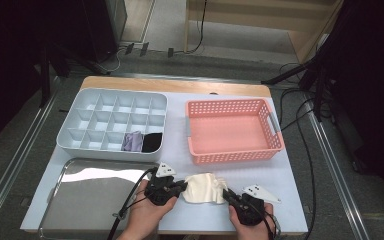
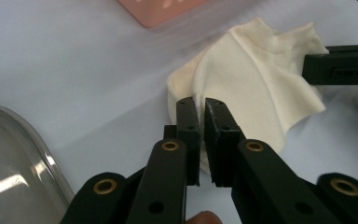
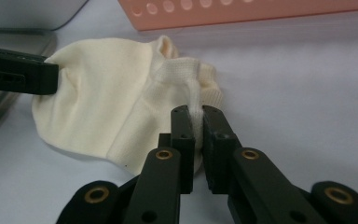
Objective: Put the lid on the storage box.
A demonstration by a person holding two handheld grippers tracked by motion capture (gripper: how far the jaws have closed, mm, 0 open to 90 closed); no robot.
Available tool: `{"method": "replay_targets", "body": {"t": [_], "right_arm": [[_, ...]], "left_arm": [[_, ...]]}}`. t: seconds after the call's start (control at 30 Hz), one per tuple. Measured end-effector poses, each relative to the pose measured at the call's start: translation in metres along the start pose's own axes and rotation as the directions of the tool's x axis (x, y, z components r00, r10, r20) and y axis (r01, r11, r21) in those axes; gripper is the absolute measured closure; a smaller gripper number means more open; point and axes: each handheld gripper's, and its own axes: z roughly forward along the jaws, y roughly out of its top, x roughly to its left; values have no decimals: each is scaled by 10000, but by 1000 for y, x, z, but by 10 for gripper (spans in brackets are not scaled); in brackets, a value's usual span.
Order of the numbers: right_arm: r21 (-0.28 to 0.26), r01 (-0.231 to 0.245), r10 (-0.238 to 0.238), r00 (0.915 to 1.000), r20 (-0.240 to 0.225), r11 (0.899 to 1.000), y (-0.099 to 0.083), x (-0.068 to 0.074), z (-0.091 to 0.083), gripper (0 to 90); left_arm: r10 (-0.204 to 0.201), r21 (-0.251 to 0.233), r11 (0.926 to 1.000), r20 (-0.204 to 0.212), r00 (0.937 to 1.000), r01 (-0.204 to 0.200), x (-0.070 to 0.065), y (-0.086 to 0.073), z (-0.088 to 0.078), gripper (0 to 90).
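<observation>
A cream sock lies crumpled on the white table near the front edge, between my two grippers. My left gripper comes in from the sock's left side. In the left gripper view its jaws are shut on a raised fold of the sock. My right gripper comes in from the sock's right. In the right gripper view its jaws pinch a ridge of the ribbed cuff, and the sock spreads to the left of them. Each gripper view also shows the other gripper's jaw tip at the sock's far edge.
A grey divided organiser stands at the back left, with a purple cloth and a black one in its front compartments. A pink perforated basket stands at the back right. A shiny metal tray lies at the front left, next to my left hand.
</observation>
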Motion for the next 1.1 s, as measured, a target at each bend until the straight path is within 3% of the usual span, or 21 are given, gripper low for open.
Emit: {"method": "replay_targets", "body": {"t": [0.07,0.13,0.3,0.5,0.63,0.73,0.83,0.9,0.93,1.0,1.1], "right_arm": [[-37,-22,22,10000,-72,10000,2,0,-8,859],[-91,-14,14,10000,-26,10000,2,-1,-14,863],[308,-53,46,9998,216,9995,-6,-5,-7,842],[-45,-128,129,9998,118,9999,-6,-6,-12,792],[-358,-227,234,9995,191,9991,-5,-7,-14,763],[-590,-215,228,9995,214,9980,-6,-8,-16,709],[-670,-376,388,9991,158,9970,-6,-10,-15,684],[-478,-390,398,9991,156,9981,-8,-9,-11,667],[-298,-149,155,9997,204,9994,-10,-8,-8,676],[-211,212,-204,9989,417,9996,-12,-3,-4,743],[2,143,-143,9995,274,9999,-10,0,-5,846]], "left_arm": [[-37,15,10000,297,9996,37,-1,-3,-5,889],[15,116,9999,329,9995,-19,-2,-7,-5,893],[-128,0,9999,227,9997,128,3,-10,-1,883],[-209,-561,9982,161,9997,218,5,-6,-8,871],[-147,-439,9989,168,9998,154,5,-6,-6,873],[-119,-271,9996,279,9995,126,4,-7,-4,793],[-182,-362,9992,77,9998,185,1,-9,-3,670],[-121,-205,9997,-56,9999,119,-1,-10,1,629],[-92,-88,9999,-114,9999,91,-2,-11,4,610],[30,54,10000,-149,9999,-29,-4,-12,7,665],[242,85,9997,-88,9997,-241,-6,-12,7,835]]}}
